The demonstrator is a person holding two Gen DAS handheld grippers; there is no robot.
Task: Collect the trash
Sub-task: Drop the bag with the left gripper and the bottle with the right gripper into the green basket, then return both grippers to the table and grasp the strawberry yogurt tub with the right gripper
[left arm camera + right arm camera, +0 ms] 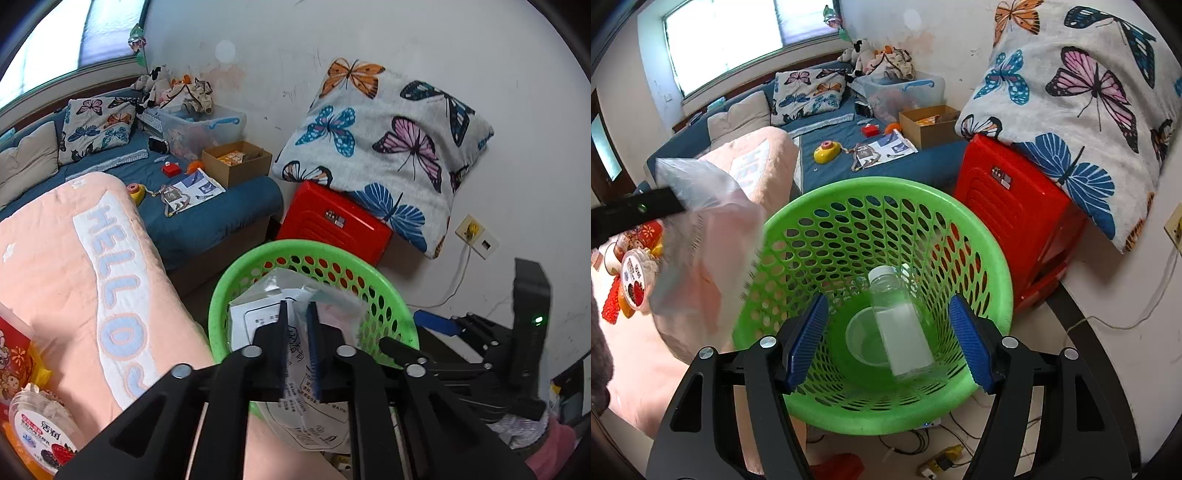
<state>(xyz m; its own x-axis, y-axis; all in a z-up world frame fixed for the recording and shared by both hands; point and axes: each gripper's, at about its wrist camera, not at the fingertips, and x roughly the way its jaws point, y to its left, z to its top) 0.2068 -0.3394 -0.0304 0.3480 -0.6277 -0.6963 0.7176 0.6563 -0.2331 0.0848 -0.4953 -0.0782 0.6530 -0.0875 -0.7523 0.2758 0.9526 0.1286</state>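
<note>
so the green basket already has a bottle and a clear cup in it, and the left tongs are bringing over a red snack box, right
Not quite. The left tongs hold a clear plastic bag with printed paper inside, not a red snack box; the left wrist view shows it. The green basket does hold the bottle and clear cup.

basket (960, 221) mouth open above | bottle (901, 325) inside | red stool (1015, 206) probably touching right

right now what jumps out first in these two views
The bright green basket fills the middle of both views, with a clear plastic bottle and a clear cup lying at its bottom. Just behind it stands a red stool with a large butterfly pillow propped on it against the wall. The left gripper holds a clear plastic bag over the basket's rim.
</note>
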